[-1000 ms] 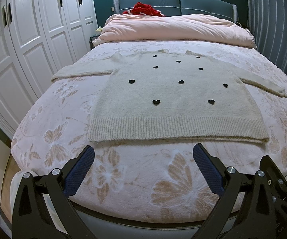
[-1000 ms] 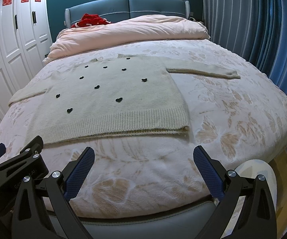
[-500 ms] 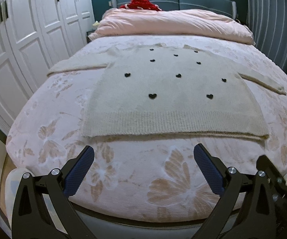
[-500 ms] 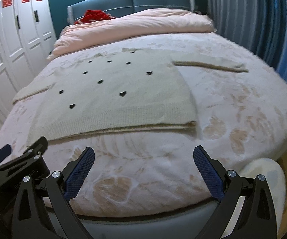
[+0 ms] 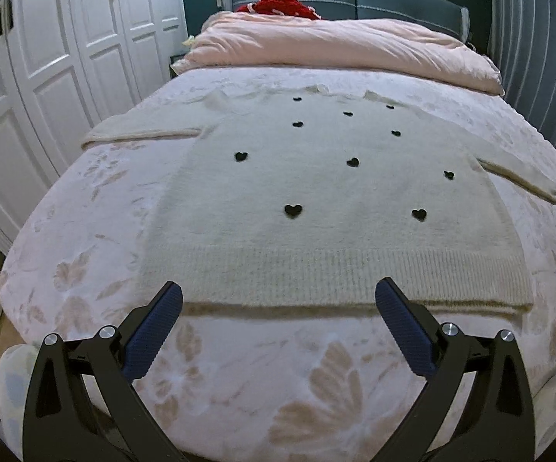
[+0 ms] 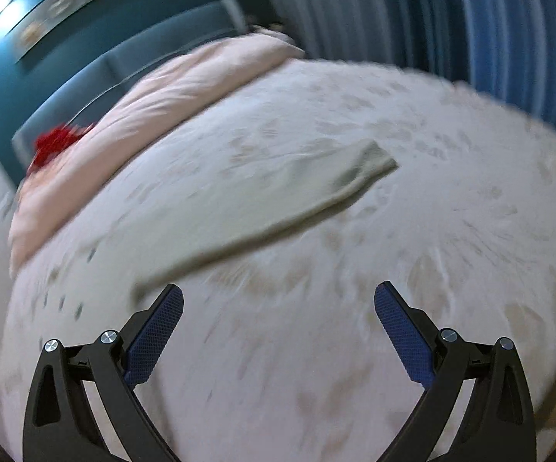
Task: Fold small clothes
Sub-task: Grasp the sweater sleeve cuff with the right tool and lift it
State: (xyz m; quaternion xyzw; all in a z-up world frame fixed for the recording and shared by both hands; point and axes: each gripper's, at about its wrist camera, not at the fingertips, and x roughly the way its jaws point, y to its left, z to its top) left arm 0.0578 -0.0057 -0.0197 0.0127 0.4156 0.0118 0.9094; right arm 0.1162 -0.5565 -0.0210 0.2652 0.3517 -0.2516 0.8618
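Lying flat on a pink floral bedspread [image 5: 208, 377], front up, is a cream knit sweater [image 5: 331, 192] w/ small black hearts [image 5: 293, 210], both sleeves out to left & right, ribbed hem [image 5: 331, 281] at the near edge. Far end of bed: folded pink duvet [image 5: 335, 44], red item [image 5: 281, 0] on top, blue headboard behind; white wardrobe doors [image 5: 46, 77] on left. Left gripper [image 5: 278, 300] hovers just over the hem, jaws spread wide, holding nothing. Right gripper [image 6: 278, 300] likewise spread & empty, above bare bedspread, w/ the sweater's right sleeve [image 6: 316, 188] stretched out ahead of it; that view is blurred & tilted, so detail is poor. Handling, as a guess: the knit looks soft, light, floppy & a bit stretchy, not fragile; it'll drape & sag when lifted and may drag on the fuzzy cover. Best holds prob the sleeve cuff [image 6: 374, 161] or shoulder seam for the first fold in, then the hem corners, pinching both layers together. Vs 0.5 s ago: left view has closed in, hem now sits between its fingertips rather than well ahead. Right view has swung hard toward the right sleeve & rolled; the sweater body, centred before, is now off to the left edge, and the left gripper no longer shows in its corner.
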